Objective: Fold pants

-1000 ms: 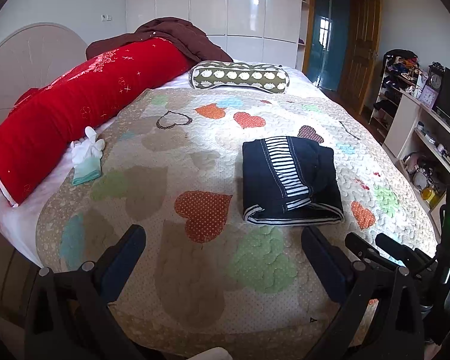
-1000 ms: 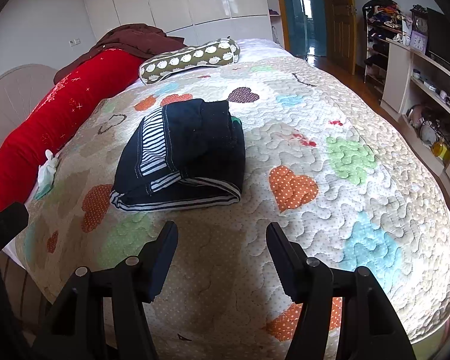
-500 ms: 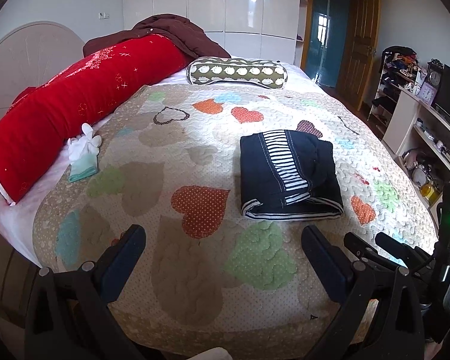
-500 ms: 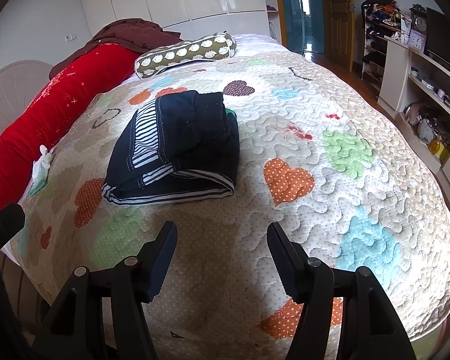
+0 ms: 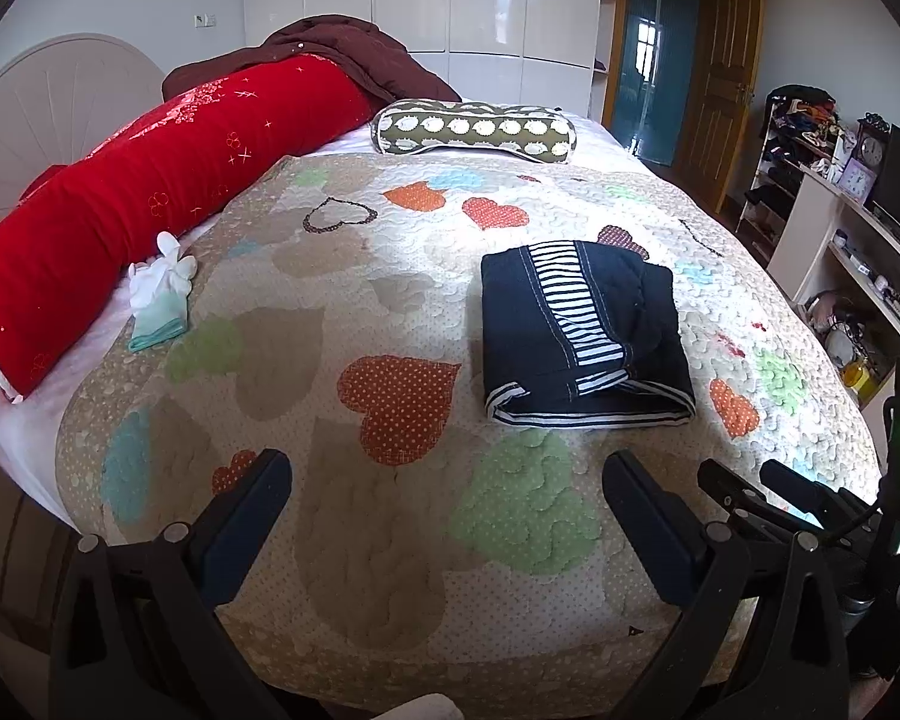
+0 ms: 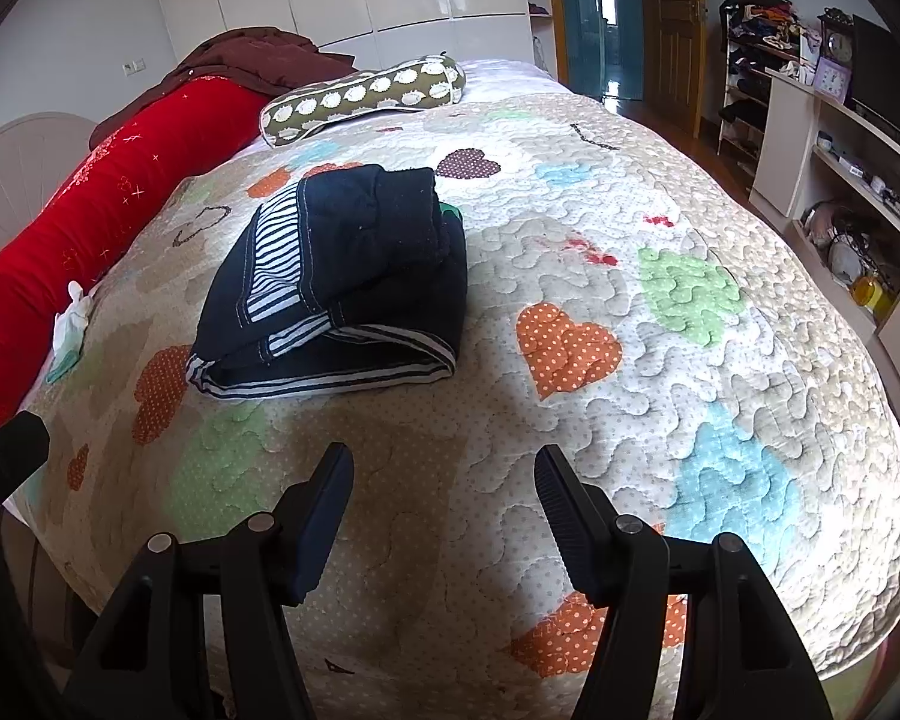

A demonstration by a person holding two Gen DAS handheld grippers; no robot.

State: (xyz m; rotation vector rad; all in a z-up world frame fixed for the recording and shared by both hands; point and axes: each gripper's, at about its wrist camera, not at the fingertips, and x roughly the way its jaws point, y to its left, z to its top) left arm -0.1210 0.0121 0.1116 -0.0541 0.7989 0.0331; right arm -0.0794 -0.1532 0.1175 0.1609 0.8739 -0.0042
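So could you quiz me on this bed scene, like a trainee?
1. True or false: the pants lie folded on the quilt.
2. What does the left gripper hold? A pants, B glove, C nothing.
3. What colour is the long bolster beside the quilt?

Key: 1 true. 2 C: both it and the right gripper are open and empty. 3 red.

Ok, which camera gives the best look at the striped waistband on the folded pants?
The right wrist view: the folded pants sit close, so the striped waistband and its stacked layers show along the near edge. The left wrist view shows the same pants farther off, with the waistband thinner.
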